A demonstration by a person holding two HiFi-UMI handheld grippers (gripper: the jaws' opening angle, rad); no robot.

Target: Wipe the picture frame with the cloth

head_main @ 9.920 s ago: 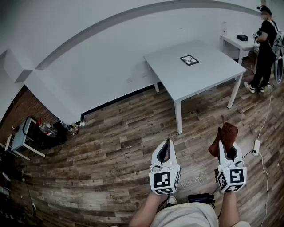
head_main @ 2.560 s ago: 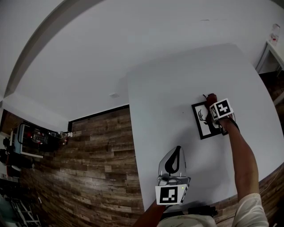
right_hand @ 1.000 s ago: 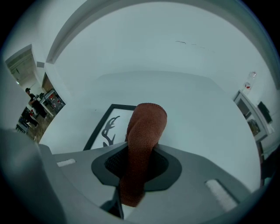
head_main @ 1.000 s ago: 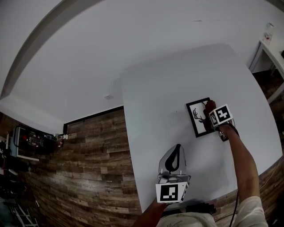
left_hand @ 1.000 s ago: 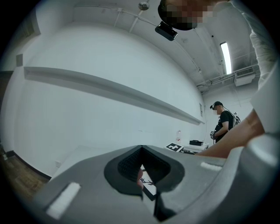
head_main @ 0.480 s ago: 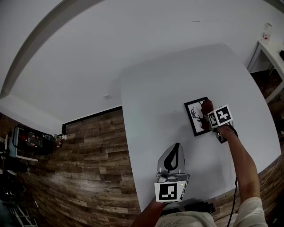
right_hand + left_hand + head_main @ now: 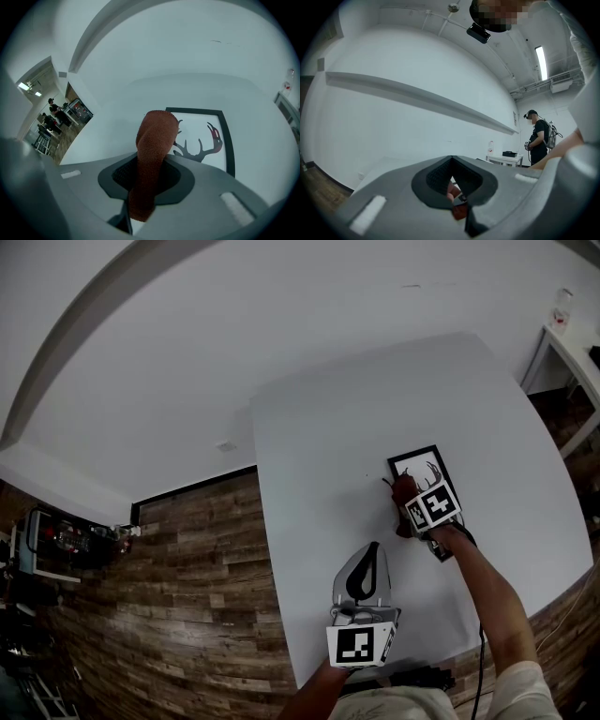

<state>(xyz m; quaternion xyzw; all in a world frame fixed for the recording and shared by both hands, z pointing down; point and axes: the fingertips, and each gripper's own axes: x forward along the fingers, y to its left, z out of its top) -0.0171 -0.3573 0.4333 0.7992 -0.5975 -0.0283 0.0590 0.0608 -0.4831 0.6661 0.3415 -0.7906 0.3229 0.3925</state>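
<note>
A black picture frame (image 7: 424, 467) with a deer-antler print lies flat on the white table (image 7: 319, 446). My right gripper (image 7: 407, 499) is shut on a rust-brown cloth (image 7: 402, 490), which rests at the frame's near left edge. In the right gripper view the cloth (image 7: 154, 140) sticks up out of the jaws and covers part of the picture frame (image 7: 228, 140). My left gripper (image 7: 371, 554) hovers over the table's near part, shut and empty, well short of the frame. In the left gripper view the left gripper (image 7: 454, 187) has its jaws closed.
The table's left edge (image 7: 272, 559) drops to the wood floor (image 7: 187, 596). A second small white table (image 7: 574, 338) with a bottle (image 7: 562, 304) stands at the far right. A person (image 7: 539, 140) stands beside it in the left gripper view.
My right gripper has slid the cloth across the frame, from its far middle toward me and to the left, ending at the near left edge. The left gripper has stayed put.
</note>
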